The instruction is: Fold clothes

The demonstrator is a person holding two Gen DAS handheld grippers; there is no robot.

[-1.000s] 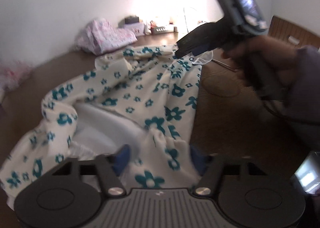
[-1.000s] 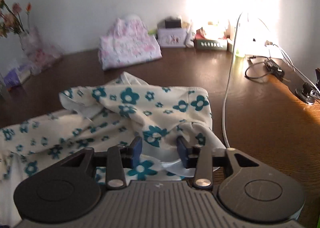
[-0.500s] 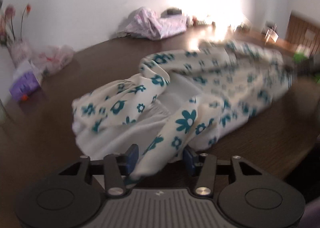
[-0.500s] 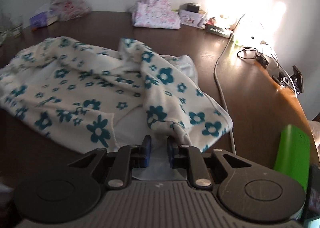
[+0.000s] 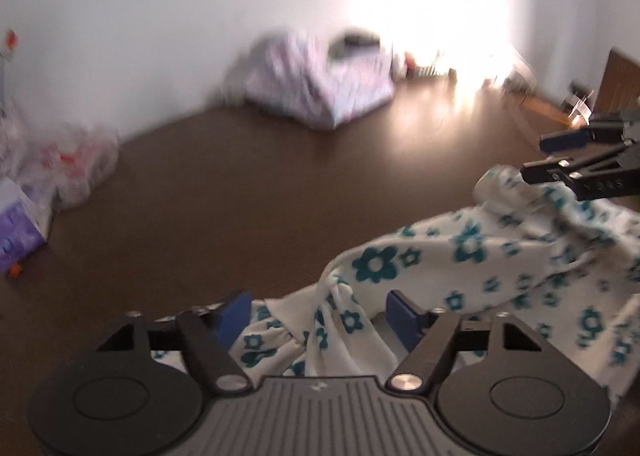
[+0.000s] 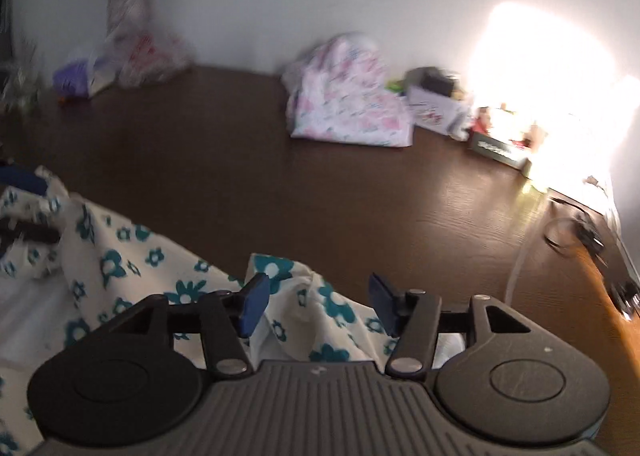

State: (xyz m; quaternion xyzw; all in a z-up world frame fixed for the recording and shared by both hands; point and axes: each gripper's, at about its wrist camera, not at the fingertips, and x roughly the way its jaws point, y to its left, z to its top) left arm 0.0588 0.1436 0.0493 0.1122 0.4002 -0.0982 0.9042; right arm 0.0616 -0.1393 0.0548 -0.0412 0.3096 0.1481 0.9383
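Observation:
A white garment with teal flowers [image 5: 472, 260] lies bunched on the dark wooden table [image 5: 240, 196]. My left gripper [image 5: 320, 314] is open, its blue pads wide apart with a fold of the cloth lying loose between them. My right gripper [image 6: 318, 302] is open too, over another bunched part of the same garment [image 6: 120, 256]. The right gripper also shows in the left wrist view [image 5: 576, 160], at the garment's far right end. A blue pad and a dark finger [image 6: 24, 234] at the left edge of the right wrist view look like the left gripper.
A folded pink patterned garment [image 6: 352, 112] lies at the back of the table. Boxes [image 6: 436, 104] and cables [image 6: 576, 232] sit at the back right in glare. Plastic bags [image 5: 68, 160], a purple pack [image 5: 16, 232] and a flower vase [image 6: 128, 8] stand at the back left.
Both grippers have opened and let go of the garment. The cloth has dropped onto the near part of the table. Both cameras have swung towards the back wall.

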